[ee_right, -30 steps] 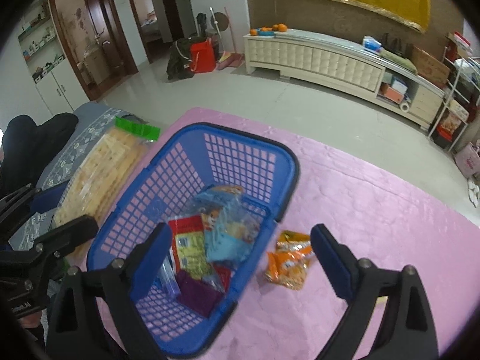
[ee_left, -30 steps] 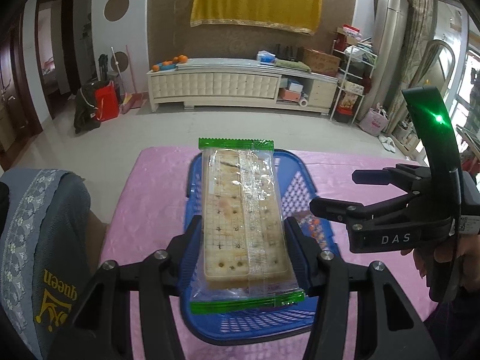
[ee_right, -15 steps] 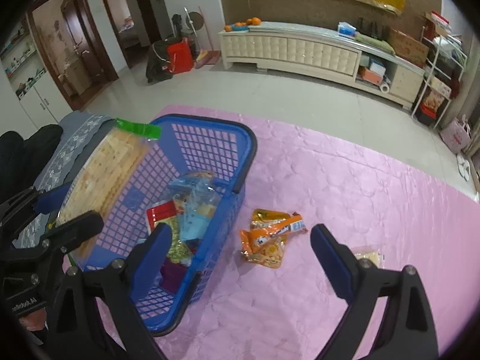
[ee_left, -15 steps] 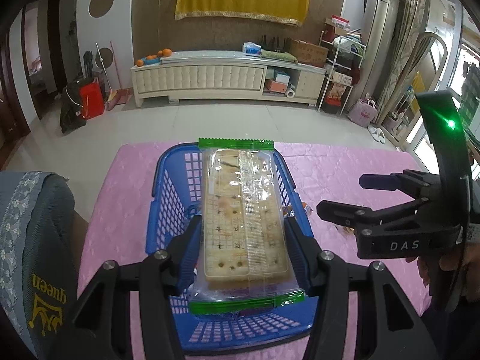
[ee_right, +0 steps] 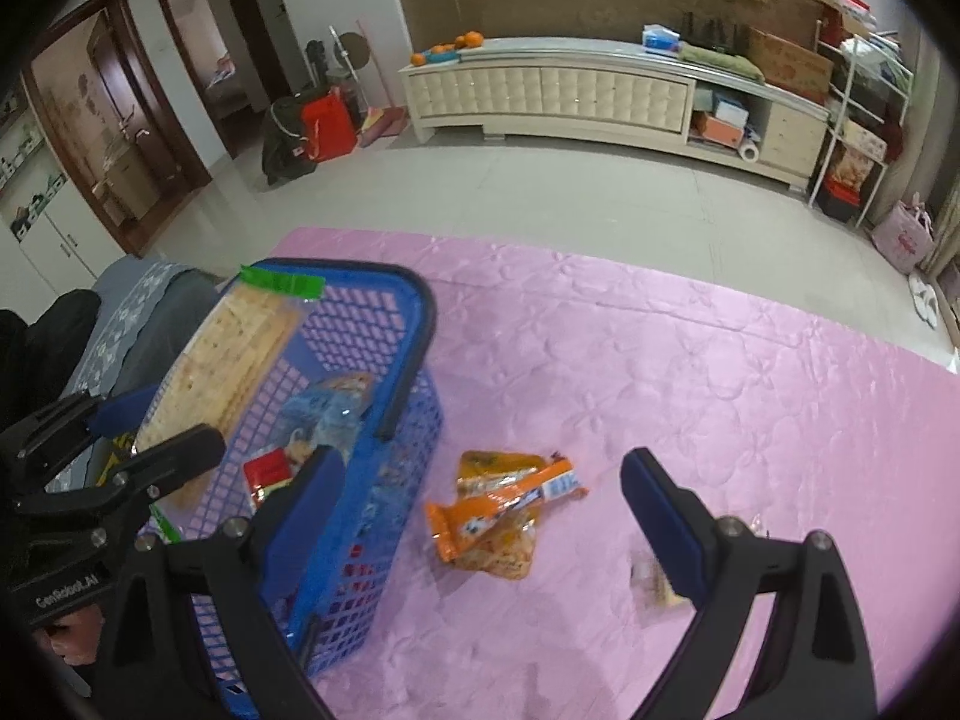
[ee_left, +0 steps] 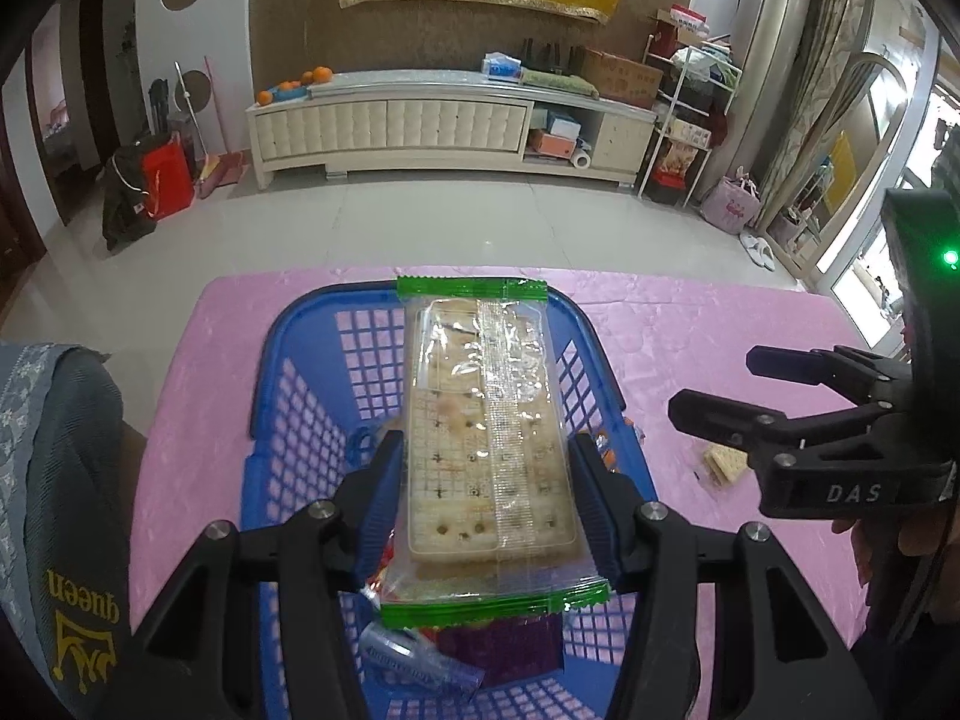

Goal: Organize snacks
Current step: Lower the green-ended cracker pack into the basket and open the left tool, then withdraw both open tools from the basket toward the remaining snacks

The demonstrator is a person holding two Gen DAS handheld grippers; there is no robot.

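My left gripper (ee_left: 486, 498) is shut on a long clear cracker pack with green ends (ee_left: 486, 438) and holds it over the blue basket (ee_left: 288, 396). The basket (ee_right: 414, 312) holds several snack packets (ee_right: 318, 414). From the right wrist view the cracker pack (ee_right: 234, 354) hangs over the basket's left side. My right gripper (ee_right: 480, 516) is open and empty above two orange snack packets (ee_right: 498, 510) on the pink tablecloth (ee_right: 660, 372). A small cracker packet (ee_right: 651, 579) lies by its right finger, also in the left wrist view (ee_left: 723, 462).
The table's far edge drops to a tiled floor. A chair back with a grey cloth (ee_left: 48, 480) stands at the table's left. My right gripper also shows in the left wrist view (ee_left: 708, 387), to the right of the basket.
My left gripper has carried the cracker pack further over the basket. My right gripper has swung right, from above the basket to above the orange packets.
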